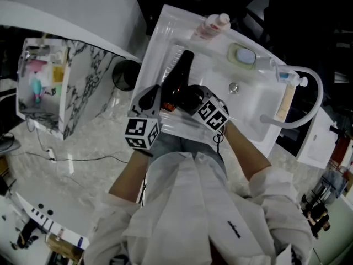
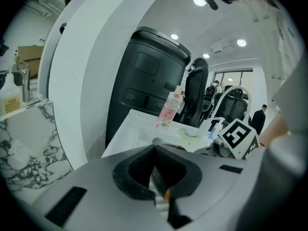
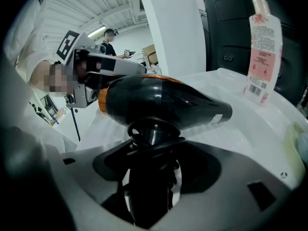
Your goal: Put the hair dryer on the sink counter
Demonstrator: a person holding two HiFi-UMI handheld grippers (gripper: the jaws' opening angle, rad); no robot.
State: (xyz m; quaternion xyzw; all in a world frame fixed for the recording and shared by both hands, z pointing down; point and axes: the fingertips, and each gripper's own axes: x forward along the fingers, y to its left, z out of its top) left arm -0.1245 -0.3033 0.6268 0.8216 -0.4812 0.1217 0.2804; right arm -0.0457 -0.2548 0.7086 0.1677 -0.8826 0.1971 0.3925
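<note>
The black hair dryer with an orange ring at its rear is over the left part of the white sink counter, nozzle toward the far end. My right gripper is shut on its handle. In the right gripper view the handle stands between the jaws and the body of the hair dryer lies across above them. My left gripper is just left of the dryer's rear end. In its own view the left gripper has its jaws together with nothing between them.
A pink bottle stands at the counter's far end. A soap dish, a pump bottle and a curved faucet ring the basin. A black bin and a marble shelf unit are on the left.
</note>
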